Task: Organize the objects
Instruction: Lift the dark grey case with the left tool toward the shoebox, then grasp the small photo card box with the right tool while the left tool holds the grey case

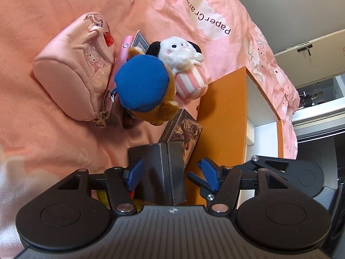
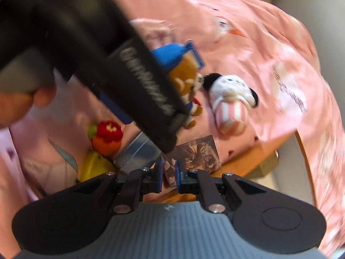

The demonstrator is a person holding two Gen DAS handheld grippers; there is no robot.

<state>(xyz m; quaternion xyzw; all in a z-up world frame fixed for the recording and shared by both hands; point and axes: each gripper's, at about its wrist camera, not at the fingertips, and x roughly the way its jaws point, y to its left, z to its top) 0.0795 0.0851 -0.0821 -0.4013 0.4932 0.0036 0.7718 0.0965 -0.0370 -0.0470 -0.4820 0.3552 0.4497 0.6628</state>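
The left hand-held gripper (image 1: 170, 172) hung with its blue fingers spread on either side of a dark card box (image 1: 163, 170) that stood upright on the pink bedspread (image 1: 54, 21), with no visible pinch on it. Beyond it lay an illustrated box (image 1: 183, 129) beside the orange box (image 1: 222, 112), then a brown plush in a blue hat (image 1: 142, 84), a white dog plush (image 1: 183, 54) and a pink pouch (image 1: 71, 73). The right hand-held gripper (image 2: 168, 172) had its fingers drawn close on a small pink card pack (image 2: 169, 173), low over the bed near the illustrated box, though blur left the contact uncertain.
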